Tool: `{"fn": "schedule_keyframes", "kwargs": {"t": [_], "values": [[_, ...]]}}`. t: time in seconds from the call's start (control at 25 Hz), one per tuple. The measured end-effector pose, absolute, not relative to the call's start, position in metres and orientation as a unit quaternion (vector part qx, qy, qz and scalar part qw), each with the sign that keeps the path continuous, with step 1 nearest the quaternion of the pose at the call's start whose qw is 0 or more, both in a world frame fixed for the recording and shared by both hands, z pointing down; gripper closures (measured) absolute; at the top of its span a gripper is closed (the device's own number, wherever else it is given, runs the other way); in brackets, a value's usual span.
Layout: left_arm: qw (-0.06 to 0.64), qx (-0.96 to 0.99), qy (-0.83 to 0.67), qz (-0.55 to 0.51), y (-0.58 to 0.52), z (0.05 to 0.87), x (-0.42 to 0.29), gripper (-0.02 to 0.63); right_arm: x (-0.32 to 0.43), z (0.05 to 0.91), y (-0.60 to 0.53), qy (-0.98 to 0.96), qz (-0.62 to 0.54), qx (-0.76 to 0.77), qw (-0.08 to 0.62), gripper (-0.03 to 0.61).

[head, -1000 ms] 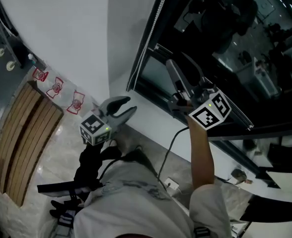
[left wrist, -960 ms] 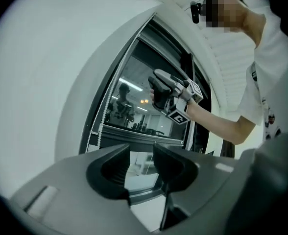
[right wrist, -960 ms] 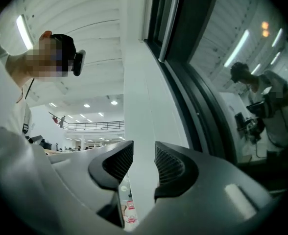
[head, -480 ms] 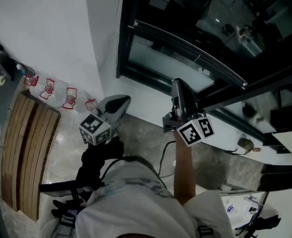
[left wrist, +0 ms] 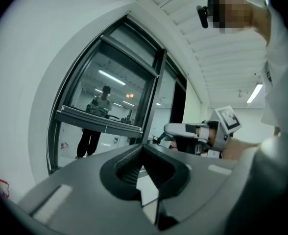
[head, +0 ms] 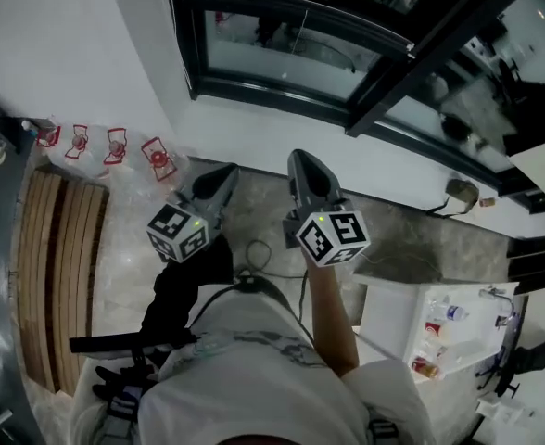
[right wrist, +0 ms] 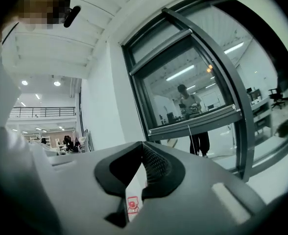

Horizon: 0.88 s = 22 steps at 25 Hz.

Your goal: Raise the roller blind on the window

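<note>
The left tongs (head: 224, 176) and the right tongs (head: 301, 159) are held out side by side, pointing at the window (head: 282, 49) in the white wall. Both are closed with nothing in them. The window is well apart from them. A grey bar (right wrist: 193, 123) runs across the glass, and a thin string (right wrist: 188, 133) hangs from it. I cannot tell the roller blind from the glass.

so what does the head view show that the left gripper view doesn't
Only the head view: the wooden slats at the left, the red-marked items along the wall, and a white table with bottles. Only the left gripper view: the ceiling and its strip light. Both: the window frame and the right gripper.
</note>
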<state>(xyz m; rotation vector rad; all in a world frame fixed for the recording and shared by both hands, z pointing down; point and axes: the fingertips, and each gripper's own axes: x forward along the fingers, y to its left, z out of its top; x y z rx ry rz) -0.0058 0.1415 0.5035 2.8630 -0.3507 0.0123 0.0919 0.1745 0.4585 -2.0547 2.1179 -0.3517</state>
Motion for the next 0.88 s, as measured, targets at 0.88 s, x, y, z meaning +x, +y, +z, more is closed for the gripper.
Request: {"fn": "schedule_keyframes", "kwargs": {"t": [0.88], "values": [[0.087, 0.991, -0.100, 0.000, 0.218, 0.469, -0.056, 0.618, 0.041, 0.452, 0.280, 0.653, -0.103, -0.745, 0.091, 0.577]]}}
